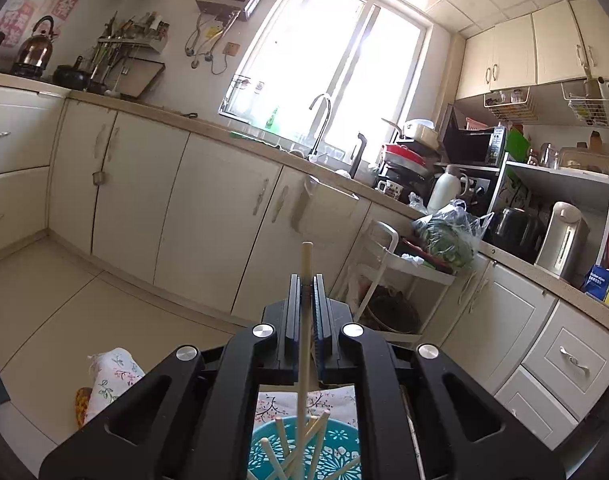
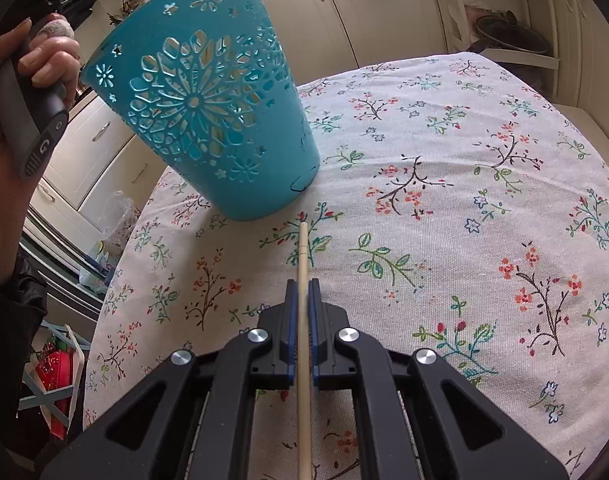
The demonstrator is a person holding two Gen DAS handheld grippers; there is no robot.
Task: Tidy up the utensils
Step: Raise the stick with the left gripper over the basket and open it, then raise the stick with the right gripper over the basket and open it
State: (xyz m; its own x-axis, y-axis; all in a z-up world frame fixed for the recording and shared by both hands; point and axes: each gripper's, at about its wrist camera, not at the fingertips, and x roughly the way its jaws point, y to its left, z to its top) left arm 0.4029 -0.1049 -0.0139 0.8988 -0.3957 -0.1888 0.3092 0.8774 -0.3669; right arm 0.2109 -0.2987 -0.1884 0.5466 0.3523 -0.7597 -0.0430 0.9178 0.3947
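The left gripper [image 1: 306, 280] is clamped on one chopstick [image 1: 306, 264], which stands upright between its fingers, its lower end reaching down into the teal holder [image 1: 336, 446] directly below, where several more chopsticks [image 1: 278, 436] already lean; the pose suggests a stick being lowered in for storage. The right gripper [image 2: 303, 286] also grips a single chopstick [image 2: 302, 248], this one running lengthwise along the fingers with its tip pointing toward the base of the holder [image 2: 208, 108]. That perforated holder stands near the far left edge of the table, on the floral tablecloth [image 2: 444, 208], and its mouth is above the right stick's tip, so by judgement the right gripper must rise and tilt before it can drop its load. A hand [image 2: 12, 92] on the left gripper's grip [image 2: 32, 120] hovers beside the holder's rim, crowding that side. Toward the right and near edges the cloth lies open, giving room to swing; the left edge drops off close behind the holder.
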